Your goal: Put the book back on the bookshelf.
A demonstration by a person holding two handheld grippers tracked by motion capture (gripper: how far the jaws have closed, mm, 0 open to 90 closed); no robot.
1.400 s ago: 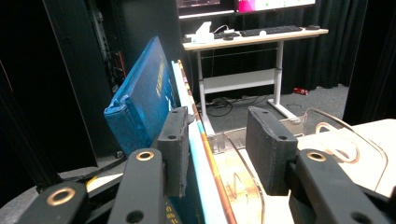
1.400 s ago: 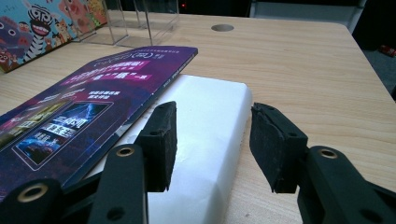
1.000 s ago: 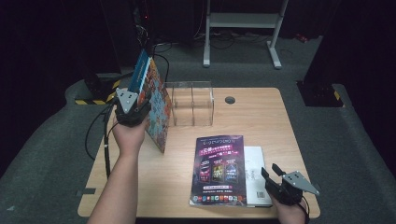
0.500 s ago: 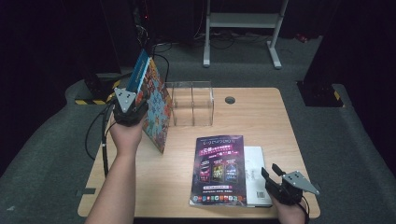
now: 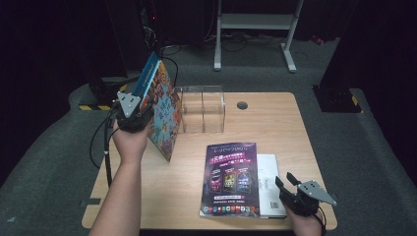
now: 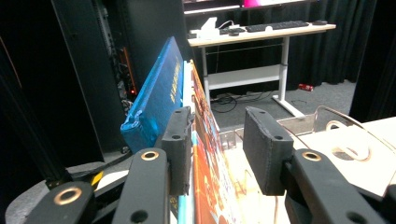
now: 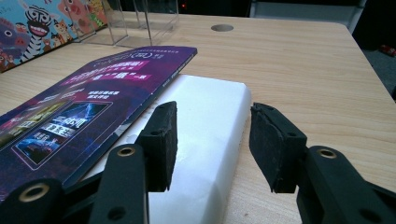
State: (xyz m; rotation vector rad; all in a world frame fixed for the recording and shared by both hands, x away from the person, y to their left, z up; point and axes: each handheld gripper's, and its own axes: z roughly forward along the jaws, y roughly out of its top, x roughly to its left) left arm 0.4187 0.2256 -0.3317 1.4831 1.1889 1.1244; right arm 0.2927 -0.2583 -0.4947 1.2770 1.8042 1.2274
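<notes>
Two books [image 5: 160, 105] stand tilted at the left of the worktop [image 5: 275, 128], a blue one behind a colourful picture book, just beside a clear box [image 5: 202, 109]. We see the left tool [image 5: 132, 114] raised at their upper edge; in the left gripper view one pad [image 6: 180, 149] lies against the books while the other stands apart, so the jaws are open around them. The right tool [image 5: 287, 183] rests at the near right edge, jaws apart, over a white book [image 7: 210, 135] that lies under a purple magazine [image 5: 231, 179].
</notes>
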